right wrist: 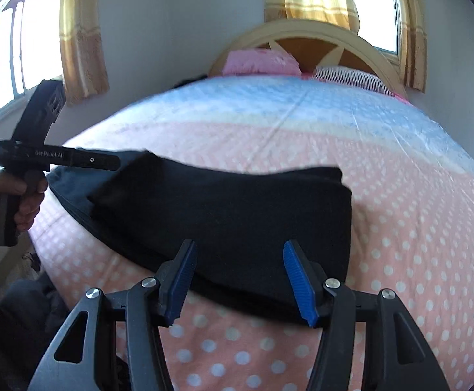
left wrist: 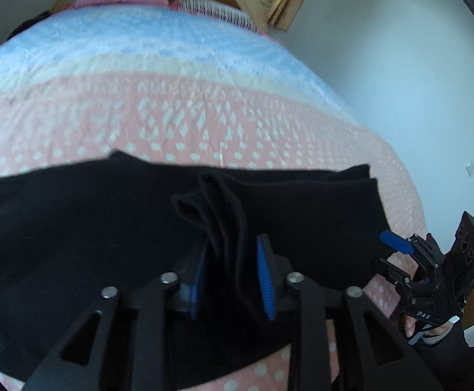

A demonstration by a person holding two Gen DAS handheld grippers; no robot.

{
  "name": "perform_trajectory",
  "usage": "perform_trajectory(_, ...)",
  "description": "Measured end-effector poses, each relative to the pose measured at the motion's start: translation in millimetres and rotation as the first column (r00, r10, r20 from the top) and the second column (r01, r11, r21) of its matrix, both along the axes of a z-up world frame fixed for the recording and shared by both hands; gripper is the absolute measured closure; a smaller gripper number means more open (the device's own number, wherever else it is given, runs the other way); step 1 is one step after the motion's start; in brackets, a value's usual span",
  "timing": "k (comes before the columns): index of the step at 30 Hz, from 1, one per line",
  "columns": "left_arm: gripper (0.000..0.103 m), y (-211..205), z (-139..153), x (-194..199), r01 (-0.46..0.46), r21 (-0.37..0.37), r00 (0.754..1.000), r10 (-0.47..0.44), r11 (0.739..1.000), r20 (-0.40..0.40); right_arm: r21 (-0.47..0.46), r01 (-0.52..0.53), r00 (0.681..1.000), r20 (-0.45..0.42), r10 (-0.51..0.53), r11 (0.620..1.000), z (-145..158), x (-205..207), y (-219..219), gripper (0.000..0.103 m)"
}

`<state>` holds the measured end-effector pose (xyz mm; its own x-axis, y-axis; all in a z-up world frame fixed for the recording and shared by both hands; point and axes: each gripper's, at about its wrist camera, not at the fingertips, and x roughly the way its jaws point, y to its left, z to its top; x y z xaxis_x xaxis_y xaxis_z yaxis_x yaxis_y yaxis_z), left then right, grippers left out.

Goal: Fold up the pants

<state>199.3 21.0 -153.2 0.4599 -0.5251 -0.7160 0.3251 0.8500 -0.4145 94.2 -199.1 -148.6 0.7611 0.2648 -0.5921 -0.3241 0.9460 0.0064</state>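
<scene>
holding one pants (left wrist: 74,228), two hand-held grippers

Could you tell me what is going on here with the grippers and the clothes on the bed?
A person is folding black pants on a pink polka-dot bedspread, holding a gripper in each hand. The left gripper has its jaws closed on a bunched fold of the fabric. The right gripper hovers at the near edge of the pants, jaws open and holding nothing.
</scene>
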Motion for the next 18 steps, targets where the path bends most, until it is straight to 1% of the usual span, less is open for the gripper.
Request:
perform_trajectory(1,0.051,12,8,-7,-0.017,0.027,0.999,0.015,0.999,0.044,0.003,-0.015,1.000,0.021,0.015,1.000,5,-3,3,0.046)
perform_trajectory(2,0.045,27,17,-14,-0.046,0.072,0.995,0.039,0.996,0.096,0.006,-0.030,0.999,0.044,0.029,1.000,9,-6,6,0.046)
perform_trajectory(3,0.035,39,21,-16,-0.079,0.110,0.989,0.064,0.991,0.133,0.009,-0.040,0.998,0.053,0.039,0.999,13,-7,11,0.046)
perform_trajectory(4,0.032,55,25,-19,-0.125,0.154,0.980,0.098,0.980,0.172,0.012,-0.056,0.997,0.056,0.055,0.998,16,-6,15,0.046)
perform_trajectory(5,0.031,77,28,-24,-0.173,0.198,0.970,0.131,0.965,0.206,0.013,-0.074,0.996,0.055,0.073,0.997,18,-6,22,0.046)
perform_trajectory(6,0.031,93,28,-27,-0.201,0.220,0.965,0.154,0.954,0.214,0.010,-0.085,0.995,0.056,0.084,0.996,19,-5,27,0.046)
perform_trajectory(7,0.031,117,25,-29,-0.247,0.243,0.958,0.198,0.938,0.209,0.002,-0.100,0.993,0.056,0.100,0.995,19,-5,35,0.046)
perform_trajectory(9,0.031,158,18,-32,-0.320,0.246,0.942,0.280,0.915,0.186,-0.009,-0.136,0.989,0.049,0.136,0.991,18,-3,49,0.046)
perform_trajectory(10,0.031,173,14,-33,-0.347,0.246,0.934,0.310,0.905,0.179,-0.018,-0.153,0.987,0.045,0.153,0.988,18,-3,58,0.046)
perform_trajectory(12,0.032,201,4,-36,-0.406,0.262,0.913,0.375,0.875,0.162,-0.034,-0.180,0.983,0.040,0.181,0.983,13,-5,71,0.046)
perform_trajectory(13,0.033,214,-2,-38,-0.426,0.250,0.904,0.399,0.870,0.153,-0.042,-0.196,0.980,0.036,0.197,0.980,10,-5,79,0.046)
perform_trajectory(14,0.033,223,-9,-39,-0.432,0.234,0.901,0.411,0.871,0.137,-0.048,-0.204,0.978,0.033,0.206,0.978,8,-6,84,0.046)
perform_trajectory(15,0.035,231,-16,-39,-0.436,0.221,0.900,0.422,0.873,0.110,-0.058,-0.217,0.975,0.029,0.219,0.974,6,-7,91,0.046)
perform_trajectory(16,0.041,237,-24,-40,-0.438,0.193,0.899,0.430,0.878,0.083,-0.065,-0.225,0.973,0.027,0.227,0.972,5,-9,95,0.046)
perform_trajectory(17,0.042,237,-29,-40,-0.431,0.164,0.903,0.425,0.888,0.068,-0.069,-0.234,0.971,0.026,0.236,0.970,3,-10,98,0.046)
perform_trajectory(18,0.042,236,-33,-40,-0.433,0.152,0.901,0.428,0.889,0.067,-0.071,-0.242,0.969,0.024,0.244,0.968,2,-11,100,0.046)
